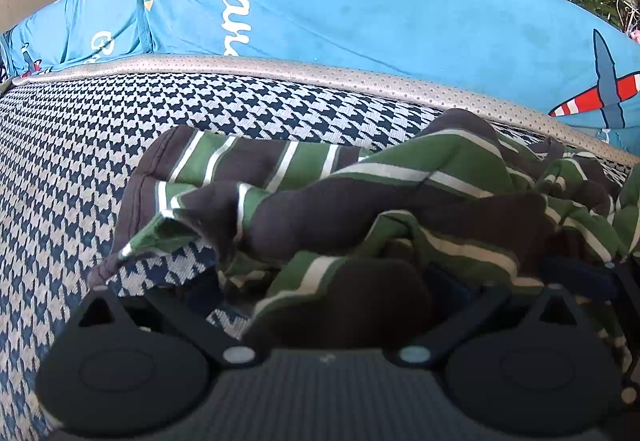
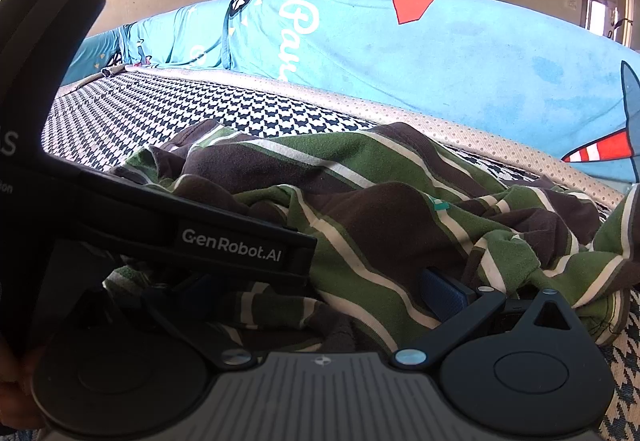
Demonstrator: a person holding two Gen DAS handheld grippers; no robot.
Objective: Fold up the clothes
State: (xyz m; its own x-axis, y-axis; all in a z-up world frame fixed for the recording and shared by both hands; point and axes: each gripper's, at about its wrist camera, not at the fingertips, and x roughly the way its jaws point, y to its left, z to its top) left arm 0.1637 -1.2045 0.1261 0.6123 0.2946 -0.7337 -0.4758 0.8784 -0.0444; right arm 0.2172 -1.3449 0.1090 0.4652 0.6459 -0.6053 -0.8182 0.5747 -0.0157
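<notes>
**Striped shirt bunched on the sofa seat**

A green, brown and white striped shirt [image 1: 360, 197] lies crumpled on the houndstooth sofa seat [image 1: 72, 145]. Cloth buries the left gripper [image 1: 340, 305] and right gripper [image 2: 328, 301]; whether either set of fingers grips it cannot be told.

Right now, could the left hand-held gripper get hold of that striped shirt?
Probably yes: the striped shirt is bunched right between the left hand-held gripper fingers, nothing in the way; whether they are clamped is unclear.
</notes>
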